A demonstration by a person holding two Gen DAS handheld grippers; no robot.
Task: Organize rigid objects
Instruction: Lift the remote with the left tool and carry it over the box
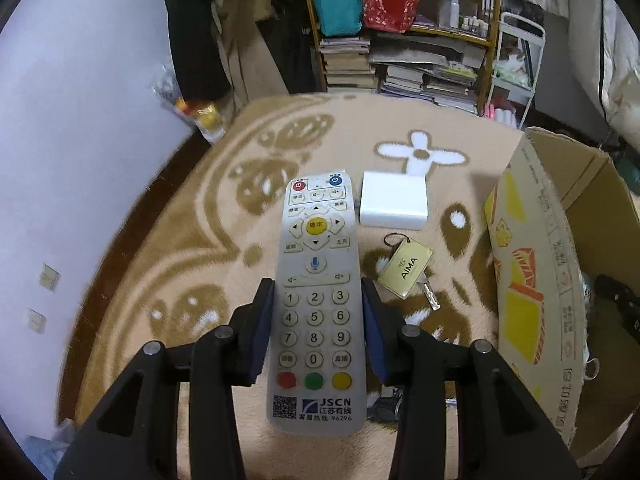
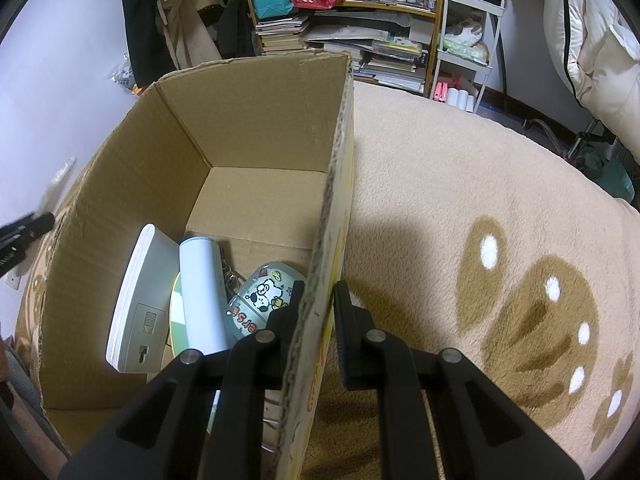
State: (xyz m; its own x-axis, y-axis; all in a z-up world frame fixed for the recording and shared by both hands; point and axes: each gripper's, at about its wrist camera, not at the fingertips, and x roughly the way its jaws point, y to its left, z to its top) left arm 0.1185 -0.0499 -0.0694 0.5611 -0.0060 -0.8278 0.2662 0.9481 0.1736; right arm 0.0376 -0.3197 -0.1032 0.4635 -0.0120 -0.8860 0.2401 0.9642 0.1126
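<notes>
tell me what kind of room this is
Likely a lived-in bedroom or spare room at home: a beige patterned fleece blanket covers the surface, a wooden shelf of stacked books stands behind, and white padded bedding hangs at right.

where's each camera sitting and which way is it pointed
Left wrist: sits on the left claw, looking forward and down over the rug; both its fingers clamp a remote, with a white box and a key tag beyond.
Right wrist: sits on the right claw, looking forward and down into the cardboard box; its fingers straddle the box's side wall.
Shared: the cardboard box, the rug and the bookshelf behind.
</notes>
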